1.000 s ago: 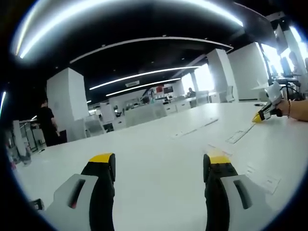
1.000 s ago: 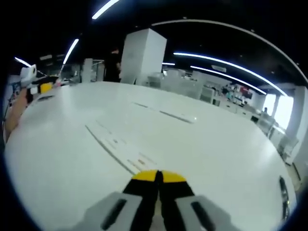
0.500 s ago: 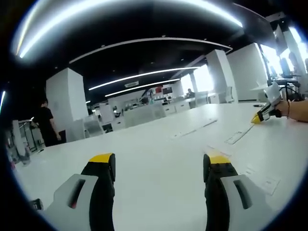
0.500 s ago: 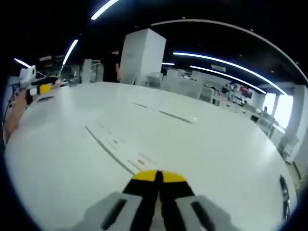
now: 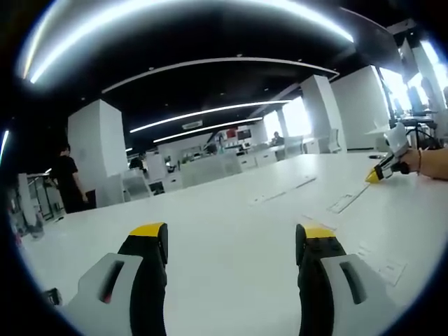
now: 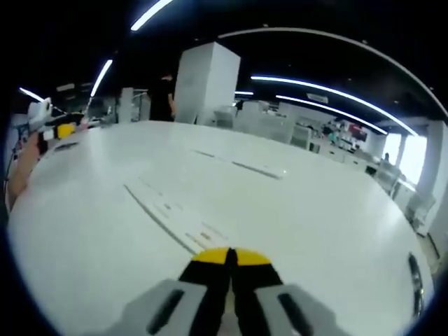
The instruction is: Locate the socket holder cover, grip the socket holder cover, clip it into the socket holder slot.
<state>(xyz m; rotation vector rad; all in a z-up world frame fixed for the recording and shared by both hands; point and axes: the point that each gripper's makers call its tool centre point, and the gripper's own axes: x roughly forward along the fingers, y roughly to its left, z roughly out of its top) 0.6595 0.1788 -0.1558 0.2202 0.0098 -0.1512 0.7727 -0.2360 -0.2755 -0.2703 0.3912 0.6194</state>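
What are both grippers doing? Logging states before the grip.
Left gripper: open, holding nothing.
Right gripper: shut, nothing visible between its jaws.

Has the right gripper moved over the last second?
No. In the right gripper view its closed jaws sit at the same spot against the long slot lines in the white table, so the right gripper has held its place.

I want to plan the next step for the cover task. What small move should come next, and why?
Probably pan both views along the white table to look for the cover. The left hand-held gripper is open and empty, the right hand-held gripper is shut, and I cannot pick out a cover among the flat plates.
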